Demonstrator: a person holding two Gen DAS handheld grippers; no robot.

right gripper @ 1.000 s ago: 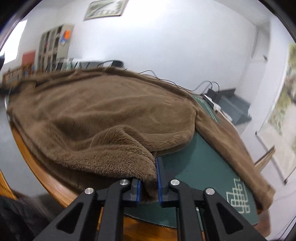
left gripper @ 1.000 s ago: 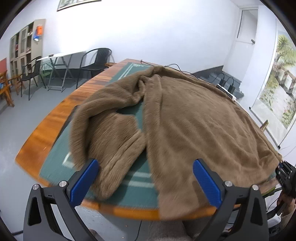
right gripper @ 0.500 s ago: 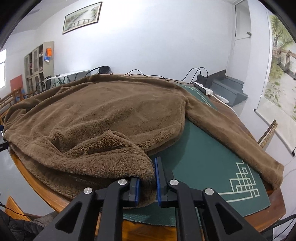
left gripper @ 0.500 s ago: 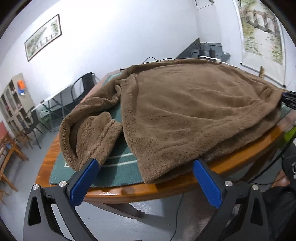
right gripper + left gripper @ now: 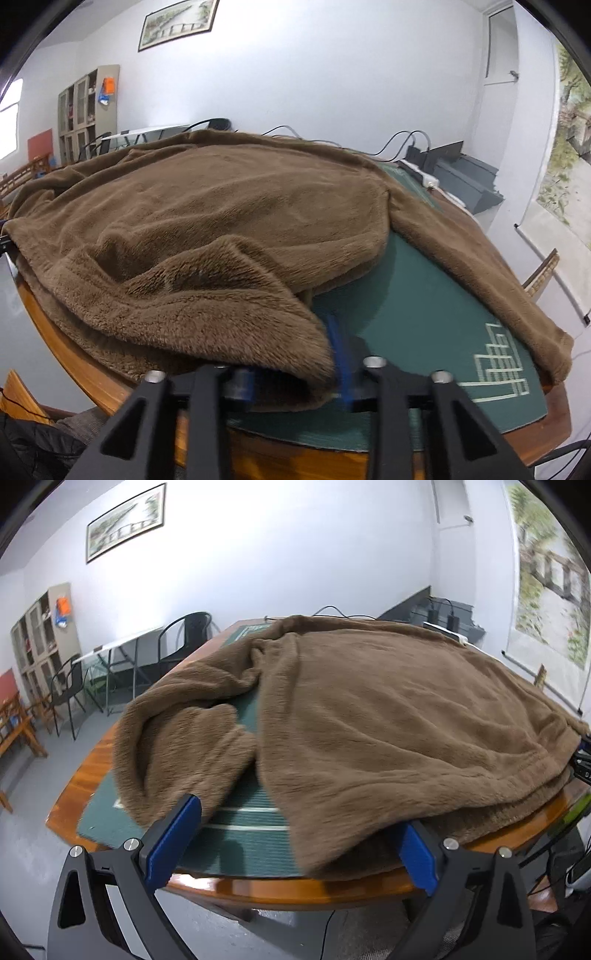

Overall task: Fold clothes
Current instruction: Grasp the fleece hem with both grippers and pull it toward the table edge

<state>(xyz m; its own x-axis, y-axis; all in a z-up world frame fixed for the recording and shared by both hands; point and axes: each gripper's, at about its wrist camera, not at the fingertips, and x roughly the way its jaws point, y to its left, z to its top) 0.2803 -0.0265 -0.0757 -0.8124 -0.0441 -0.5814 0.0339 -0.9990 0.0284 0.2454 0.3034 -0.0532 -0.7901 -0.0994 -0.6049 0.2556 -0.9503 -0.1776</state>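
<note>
A brown fleece sweater (image 5: 388, 720) lies spread over the green mat (image 5: 243, 834) on a wooden table. Its left sleeve (image 5: 177, 746) is folded back on itself, and the right sleeve (image 5: 480, 266) runs out along the mat. My left gripper (image 5: 295, 816) is open wide at the table's near edge, and the near hem corner hangs between its blue fingers (image 5: 173, 834). My right gripper (image 5: 291, 369) holds the other hem corner (image 5: 258, 332) between its jaws. Those jaws are opening, and the fleece still drapes over the left pad.
The table's wooden rim (image 5: 280, 890) runs just below both grippers. A power strip with cables (image 5: 424, 177) sits at the far end of the table. Black chairs (image 5: 188, 635), a folding table and a cabinet (image 5: 44, 635) stand by the back wall.
My right gripper's jaws, shut on the hem corner before, have spread apart. The left gripper has come closer to the near hem, whose corner now lies between its open fingers.
</note>
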